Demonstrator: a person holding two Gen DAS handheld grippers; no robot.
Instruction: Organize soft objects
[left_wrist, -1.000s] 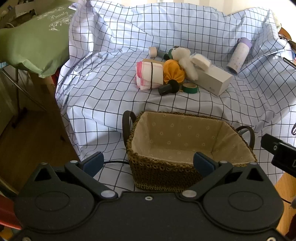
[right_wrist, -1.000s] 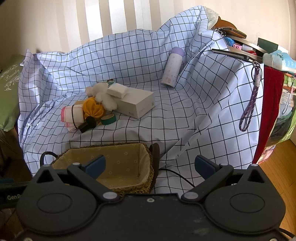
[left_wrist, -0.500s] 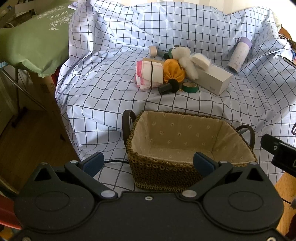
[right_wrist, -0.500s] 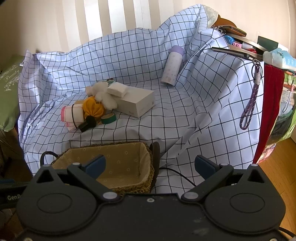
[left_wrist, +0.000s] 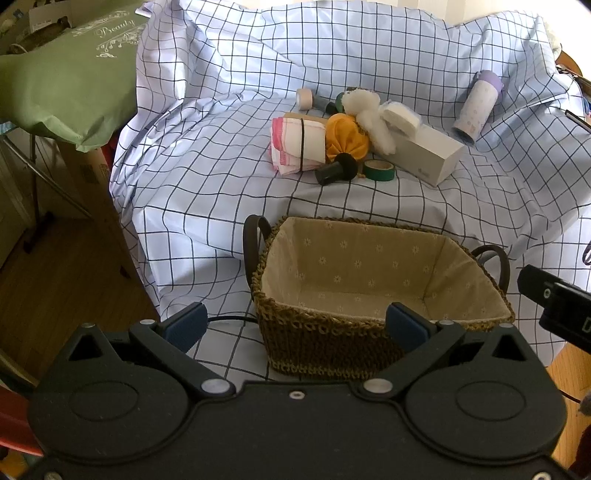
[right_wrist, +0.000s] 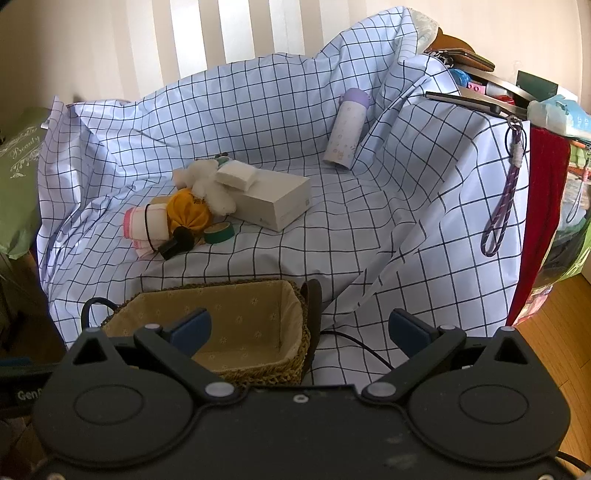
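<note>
Lying well beyond the empty basket (left_wrist: 380, 280) on the checked sheet (left_wrist: 207, 177), the soft things are bunched together: a folded cloth (left_wrist: 297, 146) bound by a black band, an orange pouch (left_wrist: 347, 136) and a white plush toy (left_wrist: 365, 114) leaning on a white box (left_wrist: 428, 155). Both the left gripper (left_wrist: 295, 325) and the right gripper (right_wrist: 299, 330) are held spread wide, with nothing between the fingers. The soft things are judged light and squashy; the cloth would best be pinched across its banded middle. "Beauty" can be read on the green cover (left_wrist: 62, 74).
</note>
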